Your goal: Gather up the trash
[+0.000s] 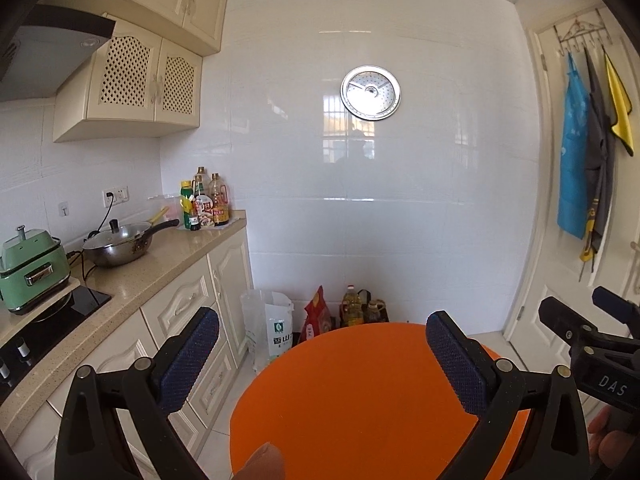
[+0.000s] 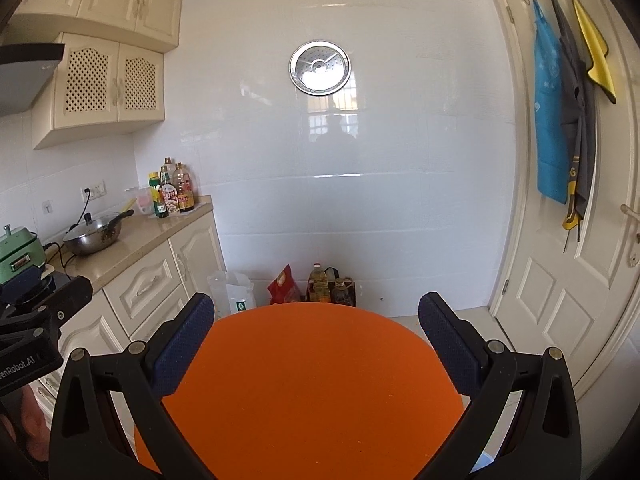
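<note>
Both grippers level above the round orange table (image 1: 360, 400), side by side. Left gripper (image 1: 322, 354) spread wide, nothing between the pads; right gripper (image 2: 316, 338) likewise wide and empty. No trash visible anywhere: tabletop bare in both views, nothing loose on the floor in shot. Nearest bag-like things are the white sack (image 1: 276, 332) and red packet (image 1: 316, 316) against the wall by the oil bottles (image 1: 354, 306), probably pantry stock, not rubbish. Main risk: grabbing one of those by mistake for lack of a real target. Second risk: grippers close together, so likely to clash on any swing. Wok (image 1: 120, 242) handle overhangs the counter, easy to snag reaching left.
</note>
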